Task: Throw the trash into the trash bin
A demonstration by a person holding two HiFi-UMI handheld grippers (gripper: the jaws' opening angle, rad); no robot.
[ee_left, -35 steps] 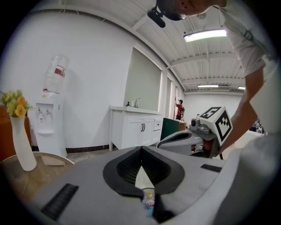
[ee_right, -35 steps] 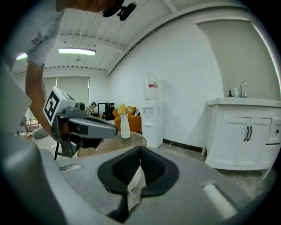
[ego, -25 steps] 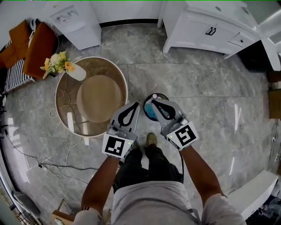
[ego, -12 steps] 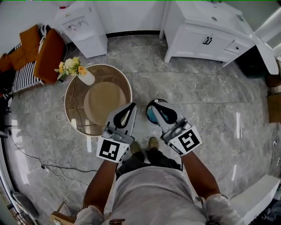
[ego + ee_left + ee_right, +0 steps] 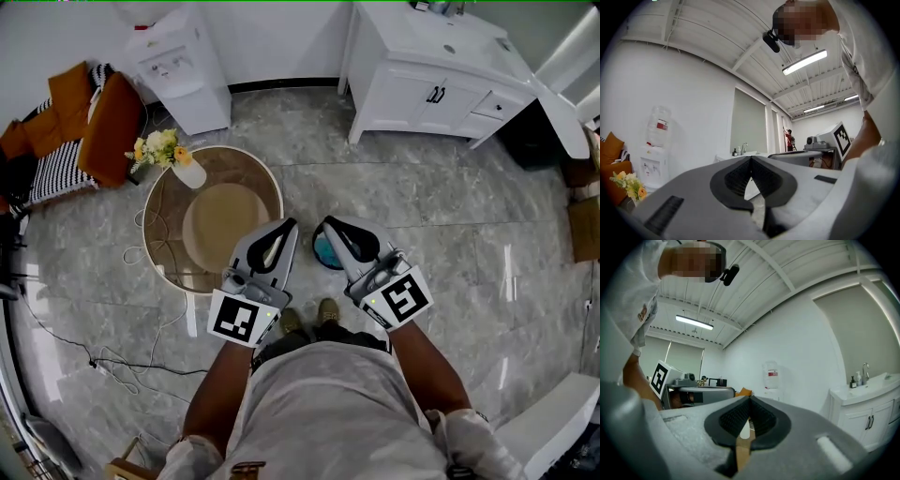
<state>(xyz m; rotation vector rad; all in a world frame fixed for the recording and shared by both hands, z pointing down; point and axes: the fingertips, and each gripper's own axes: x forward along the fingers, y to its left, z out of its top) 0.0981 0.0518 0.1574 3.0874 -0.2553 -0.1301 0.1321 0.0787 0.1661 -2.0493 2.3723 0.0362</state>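
— Floor of grey marble; round glass table at left, white vanity behind. Trash bin?
— On floor beneath right gripper, left gripper alongside. Jaws of both pressed together, empty. Raised higher than a second ago.

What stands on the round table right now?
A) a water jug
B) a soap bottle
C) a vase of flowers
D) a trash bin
C: the head view shows a white vase of flowers near the edge of the round table, while the trash bin is beside the table, not on it.
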